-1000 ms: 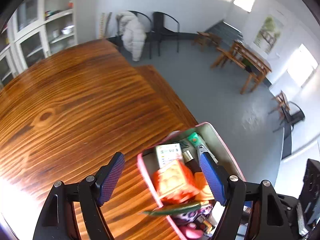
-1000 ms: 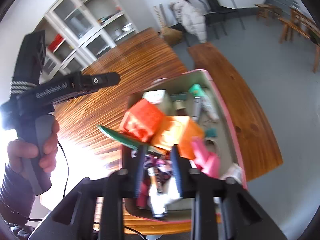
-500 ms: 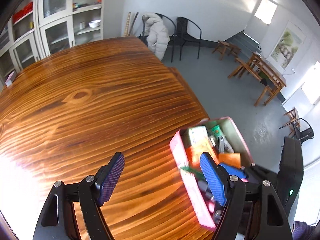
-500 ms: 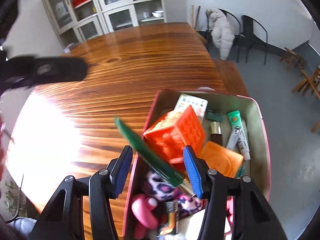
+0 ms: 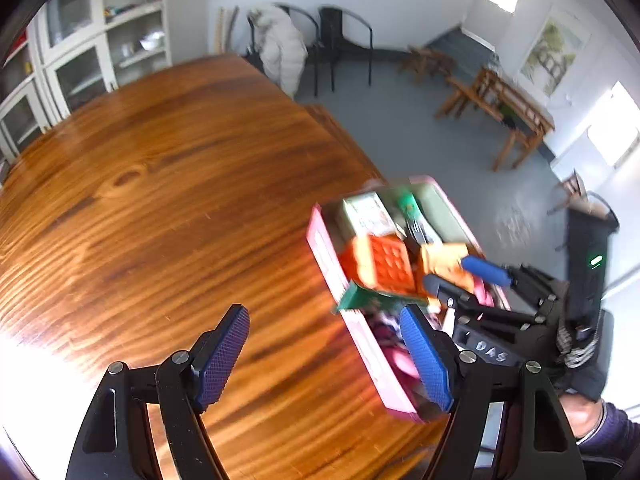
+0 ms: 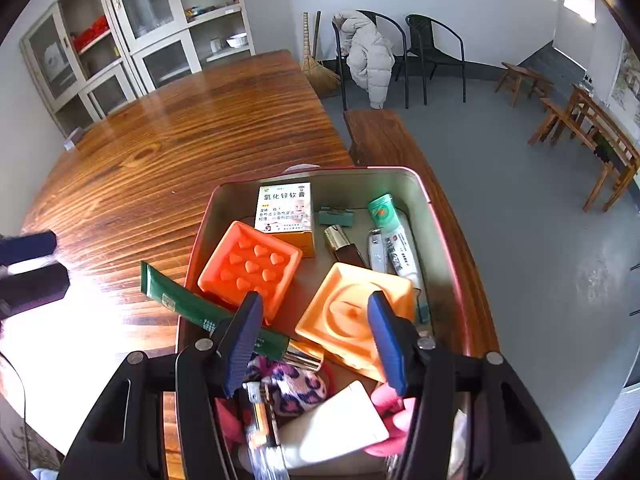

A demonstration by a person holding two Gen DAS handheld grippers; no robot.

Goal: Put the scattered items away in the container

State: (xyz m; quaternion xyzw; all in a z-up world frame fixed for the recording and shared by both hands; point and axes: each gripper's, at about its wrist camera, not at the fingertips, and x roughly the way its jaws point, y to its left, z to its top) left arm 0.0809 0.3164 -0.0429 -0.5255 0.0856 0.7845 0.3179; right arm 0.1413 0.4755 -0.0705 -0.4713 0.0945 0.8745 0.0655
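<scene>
A pink-rimmed tin container sits at the wooden table's edge, filled with several items: a red-orange heart mould, a pale orange mould and a medicine box. A green tube lies slanted over the container's left rim, its cap end inside. My right gripper hovers above the container's near end; its jaws are opening and nothing is pressed between them. My left gripper is open above bare table, left of the container. The left wrist view also shows the green tube and the right gripper.
The wooden table stretches left and back. A wooden bench stands beyond the container at the table's right side. White cabinets and black chairs line the far wall.
The right gripper's jaws widened and let go of the green tube, which dropped onto the container's left rim. The left gripper shifted left, off the container and over the table.
</scene>
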